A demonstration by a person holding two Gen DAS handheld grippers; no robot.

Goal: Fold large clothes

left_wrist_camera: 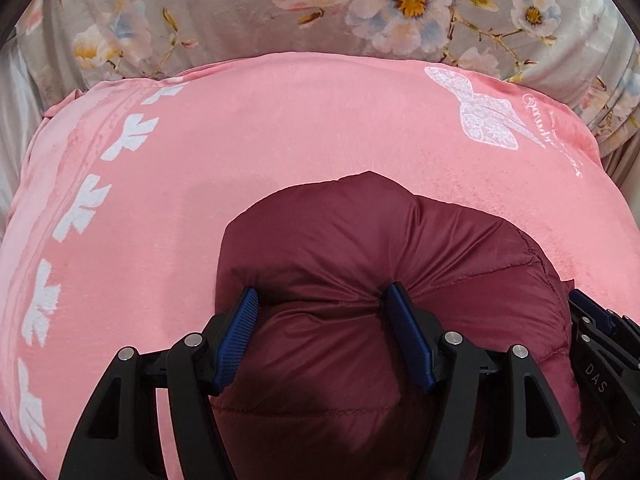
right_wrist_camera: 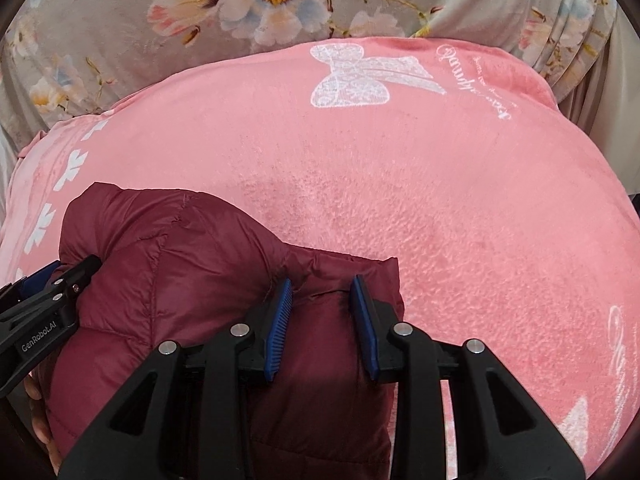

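A maroon quilted puffer jacket [left_wrist_camera: 360, 240] is bunched over the near part of a pink blanket [left_wrist_camera: 280, 128]. My left gripper [left_wrist_camera: 322, 300] is shut on a thick fold of the jacket, its blue pads pressing into the padding. My right gripper [right_wrist_camera: 320, 290] is shut on another bunched fold of the same jacket [right_wrist_camera: 180, 248], near its right edge. The right gripper shows at the right edge of the left wrist view [left_wrist_camera: 600, 320]. The left gripper shows at the left edge of the right wrist view [right_wrist_camera: 52, 284]. Both hold the jacket side by side.
The pink blanket [right_wrist_camera: 440, 200] has a white bow print [right_wrist_camera: 360, 76] and a white leaf border [left_wrist_camera: 80, 208]. A grey floral bedspread [left_wrist_camera: 240, 12] lies beyond it. The blanket's far edge drops off at the right [right_wrist_camera: 580, 120].
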